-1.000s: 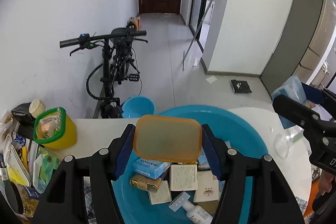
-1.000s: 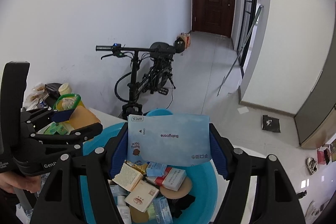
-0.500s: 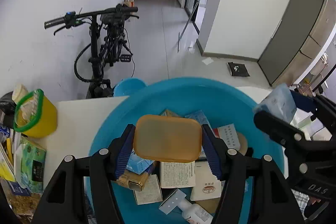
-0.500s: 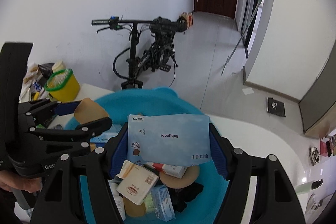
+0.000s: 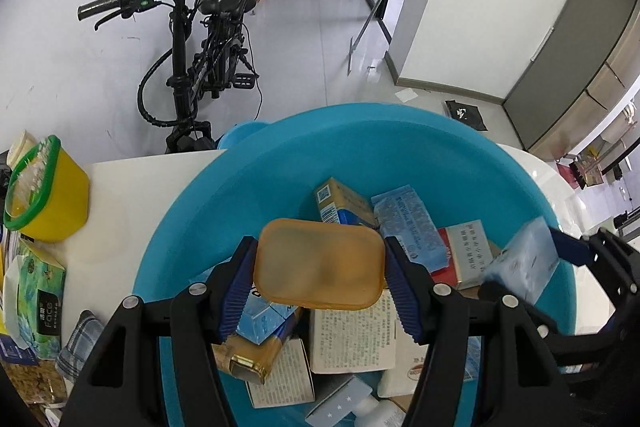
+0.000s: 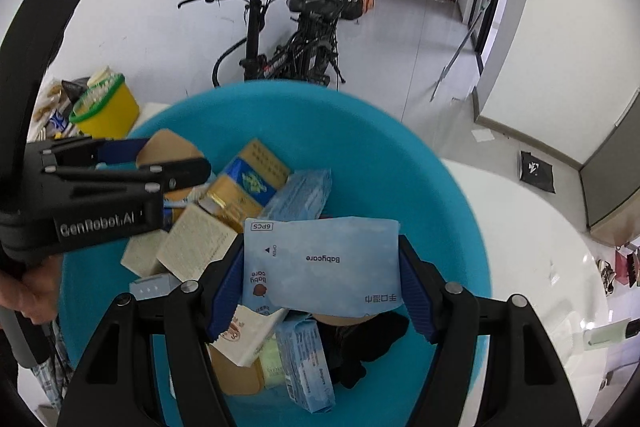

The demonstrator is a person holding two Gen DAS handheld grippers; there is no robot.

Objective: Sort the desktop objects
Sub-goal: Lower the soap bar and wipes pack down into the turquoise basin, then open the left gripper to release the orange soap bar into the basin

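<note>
A: Orange translucent lid (image 5: 319, 263) — clamped flat between my left gripper's (image 5: 320, 277) blue pads, above the blue basin (image 5: 256, 187).

B: And the right?

A: My right gripper (image 6: 321, 281) grips a pale blue wipes pack (image 6: 324, 269) by its two sides, over the same basin (image 6: 400, 163).

B: What is in the basin?

A: Small boxes (image 5: 352, 339) and packets, piled loosely. A yellow tub (image 5: 48, 195) stands on the white table (image 5: 132, 211), left of the basin.

Your left gripper (image 5: 320, 291) and right gripper (image 6: 322, 287) were matte black frames with ribbed blue pads (image 5: 236, 291) and silver screw heads; the left one's side carried white "GenRobot.AI" lettering.
</note>
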